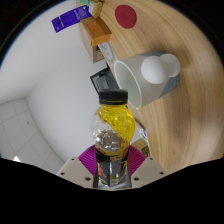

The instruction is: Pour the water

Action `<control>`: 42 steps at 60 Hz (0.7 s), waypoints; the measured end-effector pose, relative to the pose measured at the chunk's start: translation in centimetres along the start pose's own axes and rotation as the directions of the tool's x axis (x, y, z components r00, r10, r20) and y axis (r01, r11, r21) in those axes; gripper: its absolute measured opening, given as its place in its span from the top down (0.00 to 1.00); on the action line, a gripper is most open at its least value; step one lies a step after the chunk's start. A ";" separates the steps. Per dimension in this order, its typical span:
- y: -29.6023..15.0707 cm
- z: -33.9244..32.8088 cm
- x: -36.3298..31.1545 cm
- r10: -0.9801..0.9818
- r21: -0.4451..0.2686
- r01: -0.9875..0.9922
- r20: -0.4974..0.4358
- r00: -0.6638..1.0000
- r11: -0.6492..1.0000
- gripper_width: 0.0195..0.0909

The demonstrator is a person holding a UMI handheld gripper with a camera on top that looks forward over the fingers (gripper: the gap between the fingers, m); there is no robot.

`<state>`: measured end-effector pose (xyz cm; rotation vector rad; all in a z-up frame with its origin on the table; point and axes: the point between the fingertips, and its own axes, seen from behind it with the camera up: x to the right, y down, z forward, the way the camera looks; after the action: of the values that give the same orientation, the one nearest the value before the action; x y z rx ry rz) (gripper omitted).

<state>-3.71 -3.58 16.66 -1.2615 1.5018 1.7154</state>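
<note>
Tongs [112, 165] clamp a yellow-filled bottle [112, 125] (black cap) just before the white cup [150, 72].

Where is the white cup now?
The white cup lies tipped on the wooden table, beyond the bottle held in the tool.

Round wooden table [160, 45], upper right of frame, bearing a white cup [158, 68], a white container [130, 78], a red disc [125, 15] and a purple packet [70, 18].
</note>
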 end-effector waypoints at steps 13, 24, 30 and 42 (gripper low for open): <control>0.5 0.0 -0.9 -0.129 -0.043 0.127 -0.041 0.991 0.991 0.76; -0.3 -1.9 -7.0 -0.543 -0.068 0.540 -0.039 0.839 0.839 0.76; -3.1 -3.3 -11.4 -0.787 -0.038 0.787 -0.064 0.614 0.616 0.76; -12.0 -6.6 -16.6 -0.978 -0.038 0.993 -0.183 0.100 0.109 0.75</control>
<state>15.53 -3.90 26.20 -1.7521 0.3527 0.5330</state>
